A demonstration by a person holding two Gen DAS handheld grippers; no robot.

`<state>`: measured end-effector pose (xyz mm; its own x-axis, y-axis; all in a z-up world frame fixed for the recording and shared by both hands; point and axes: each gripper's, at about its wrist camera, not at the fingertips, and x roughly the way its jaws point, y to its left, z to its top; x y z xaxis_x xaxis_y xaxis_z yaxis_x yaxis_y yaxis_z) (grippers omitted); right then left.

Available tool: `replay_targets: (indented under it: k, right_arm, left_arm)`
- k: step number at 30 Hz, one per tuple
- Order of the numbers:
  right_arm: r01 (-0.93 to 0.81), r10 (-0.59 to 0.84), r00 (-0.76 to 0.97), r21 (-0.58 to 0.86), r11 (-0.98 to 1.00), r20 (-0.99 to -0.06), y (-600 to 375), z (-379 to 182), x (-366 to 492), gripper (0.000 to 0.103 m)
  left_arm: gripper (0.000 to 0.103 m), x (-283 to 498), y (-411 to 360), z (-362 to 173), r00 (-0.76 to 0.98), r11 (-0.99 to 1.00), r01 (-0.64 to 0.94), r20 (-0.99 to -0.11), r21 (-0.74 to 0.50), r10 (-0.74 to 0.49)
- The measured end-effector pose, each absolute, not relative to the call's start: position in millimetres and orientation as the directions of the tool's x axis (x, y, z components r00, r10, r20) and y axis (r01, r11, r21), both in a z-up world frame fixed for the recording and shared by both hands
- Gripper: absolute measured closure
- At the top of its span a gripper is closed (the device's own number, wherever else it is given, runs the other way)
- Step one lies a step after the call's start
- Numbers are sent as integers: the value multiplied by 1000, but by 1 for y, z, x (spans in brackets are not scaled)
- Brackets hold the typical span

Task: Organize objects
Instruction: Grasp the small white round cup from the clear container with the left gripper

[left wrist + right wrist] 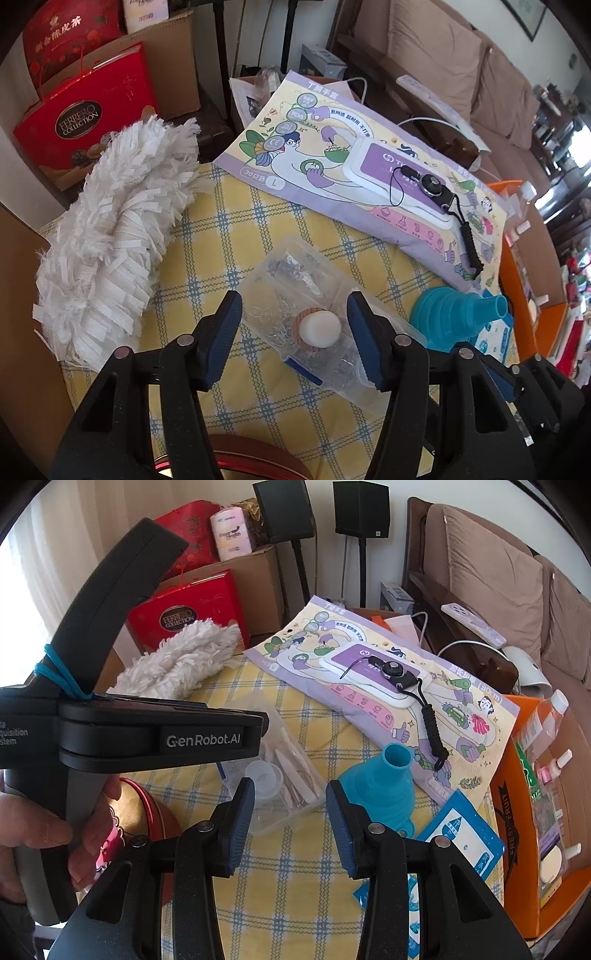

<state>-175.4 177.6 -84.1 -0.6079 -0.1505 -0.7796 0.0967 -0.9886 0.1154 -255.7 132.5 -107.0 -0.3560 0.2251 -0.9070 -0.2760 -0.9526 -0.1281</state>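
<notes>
A clear plastic bag [295, 273] of small metal rings lies on the yellow checked cloth [229, 229], with a round white piece [319, 328] on it. My left gripper [293, 332] hangs over the bag, open. Its blue pads stand either side of the white piece without pressing on it. In the right wrist view the bag [288, 786] lies just beyond my right gripper [290, 830], which is open over bare cloth with nothing between its fingers. A hand [33, 834] holds the left tool's black housing [166, 734] at the left. A blue funnel [380, 794] sits just right of the right finger.
A white fluffy duster head [110, 236] lies at the left. A purple glove pack [314, 147] with a black lanyard [432, 184] on it lies at the back. An orange box [517, 812] of bottles stands on the right, with a blue sachet [461, 830] beside it. A red tin [155, 812] is near left.
</notes>
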Motion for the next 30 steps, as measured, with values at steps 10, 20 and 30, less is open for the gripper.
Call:
replay_targets:
  k: [10,20,30]
  right_arm:
    - [101,-153,-603,116,-988,-783,177,-88,-176,62]
    - [109,-158,-608,116,-987,-778,175,-87,-177,62]
    - [139,-175,-606,113,-984,-776,164,-95,-186,62]
  left_arm:
    - [72,-253,136,-106,-369,-951,-285,-902,-121,226]
    - [83,-250,132,-102,-360,-946,-279,-896,-163,260]
    - [83,-242,117,-82,-386,-947,-274,-882,-169,269]
